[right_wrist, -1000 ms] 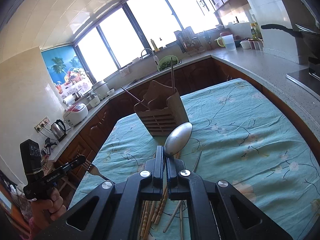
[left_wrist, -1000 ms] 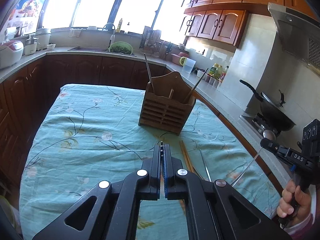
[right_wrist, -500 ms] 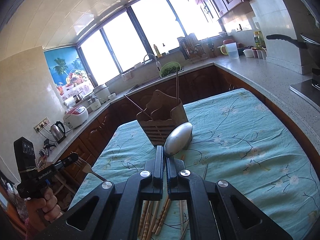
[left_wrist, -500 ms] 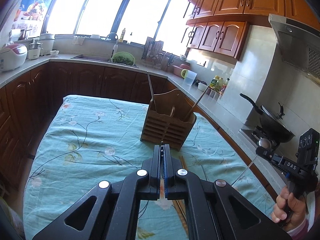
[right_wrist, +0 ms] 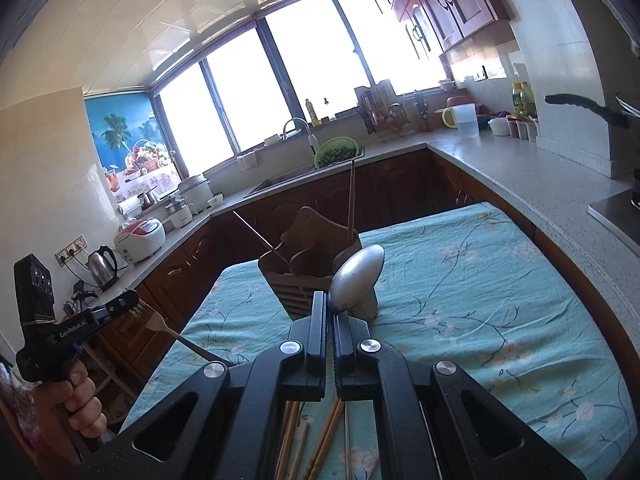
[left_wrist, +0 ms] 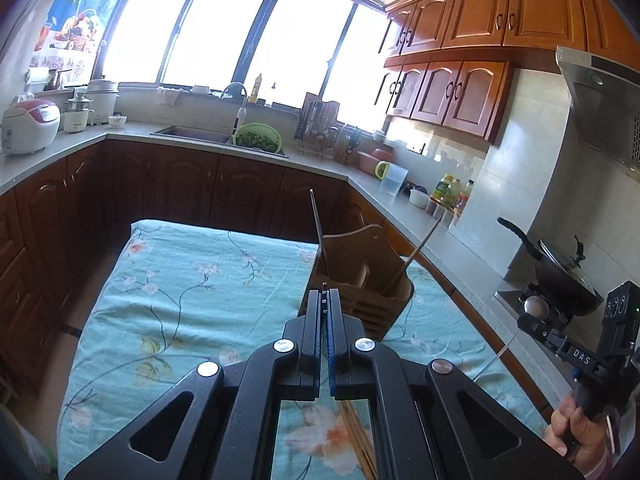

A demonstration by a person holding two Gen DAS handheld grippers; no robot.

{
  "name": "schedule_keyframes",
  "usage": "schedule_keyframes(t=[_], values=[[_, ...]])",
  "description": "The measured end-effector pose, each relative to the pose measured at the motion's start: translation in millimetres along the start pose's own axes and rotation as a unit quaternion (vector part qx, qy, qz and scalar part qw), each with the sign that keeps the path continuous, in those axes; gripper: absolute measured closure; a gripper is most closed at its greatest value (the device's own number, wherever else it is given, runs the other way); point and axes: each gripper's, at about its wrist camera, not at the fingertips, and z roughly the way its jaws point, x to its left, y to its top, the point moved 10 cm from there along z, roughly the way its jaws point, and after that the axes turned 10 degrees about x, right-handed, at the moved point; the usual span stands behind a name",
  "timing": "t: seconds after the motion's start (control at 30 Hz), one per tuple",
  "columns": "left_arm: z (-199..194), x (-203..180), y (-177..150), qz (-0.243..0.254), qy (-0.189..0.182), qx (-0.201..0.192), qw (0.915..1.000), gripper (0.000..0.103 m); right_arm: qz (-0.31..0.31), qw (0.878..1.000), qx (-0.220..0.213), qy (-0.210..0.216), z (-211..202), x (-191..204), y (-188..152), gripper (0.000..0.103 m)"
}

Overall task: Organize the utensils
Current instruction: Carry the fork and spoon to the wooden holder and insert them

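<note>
Sunlit kitchen (left_wrist: pixel 224 36), seemingly wooden cabinets (left_wrist: pixel 476 20)

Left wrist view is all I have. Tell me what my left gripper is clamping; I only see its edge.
Observer: The right wrist view shows the left gripper shut on a fork, tines in the jaws, handle slanting down.
Operator: Report what lies under the right gripper.
Observer: Several loose wooden chopsticks lie on the tablecloth beneath the right gripper, more than your view shows. It is shut on a spoon.
</note>
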Motion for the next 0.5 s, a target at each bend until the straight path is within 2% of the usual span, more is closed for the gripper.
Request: schedule_keyframes(t=[0.27, 0.5], values=[[35, -5, 69, 0.023, 0.032, -0.045, 0.9982, 0.103, -0.035, 0.997, -0.059, -0.027, 17, 11, 68, 0.101], [103, -15, 100, 0.056, 0.08, -0.046, 0.9942, 0.103, -0.069, 0.992, -0.093, -0.058, 55, 21, 110, 0.101]])
